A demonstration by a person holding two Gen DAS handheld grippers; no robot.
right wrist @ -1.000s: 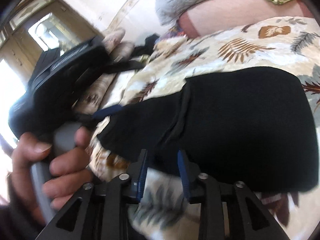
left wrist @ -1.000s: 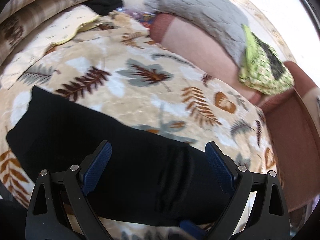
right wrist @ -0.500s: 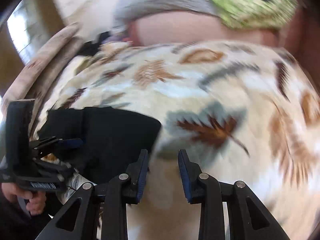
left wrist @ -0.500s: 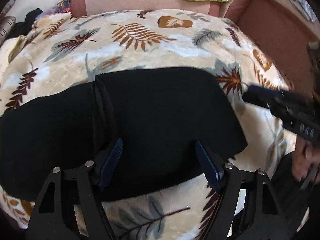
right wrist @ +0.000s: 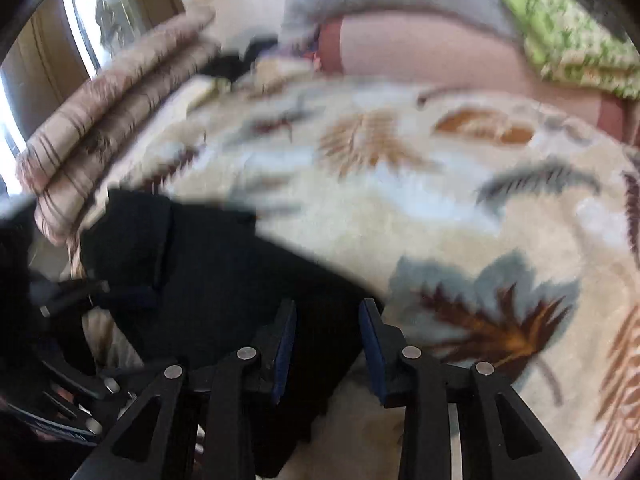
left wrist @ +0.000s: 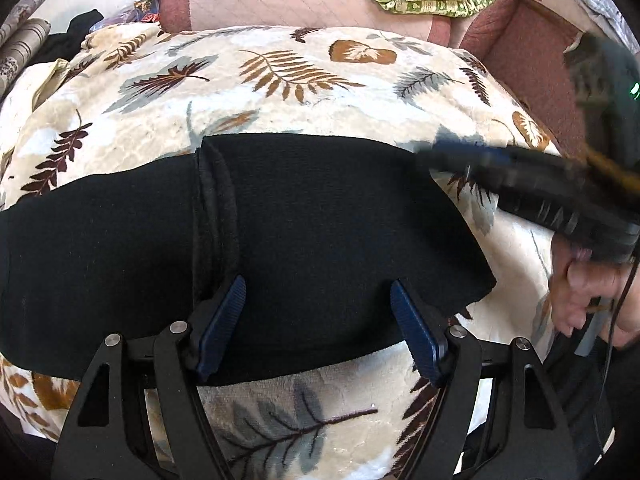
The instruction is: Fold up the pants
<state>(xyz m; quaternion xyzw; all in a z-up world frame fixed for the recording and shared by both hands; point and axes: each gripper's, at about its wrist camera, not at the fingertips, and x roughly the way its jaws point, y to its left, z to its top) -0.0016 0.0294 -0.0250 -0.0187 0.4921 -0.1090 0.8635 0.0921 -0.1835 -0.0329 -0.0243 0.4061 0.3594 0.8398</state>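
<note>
Item: black pants, lying flat in a partly folded band on the leaf-print blanket.
Left gripper: jaws wide, empty, over the pants' near edge.
Right gripper: jaws narrow, empty, at the pants' right end.
Step, as judged: between folds. Next: pinch that end and carry it across.

Bright, even daylight; shadows are soft. Left wrist view: sharp at centre, with fisheye bending and a dark vignette at the rim; the right gripper at 3 o'clock is motion-smeared. Right wrist view: blurred throughout, the leaf-print blanket streaked; window glare at 10 o'clock. The black pants show little surface detail.
</note>
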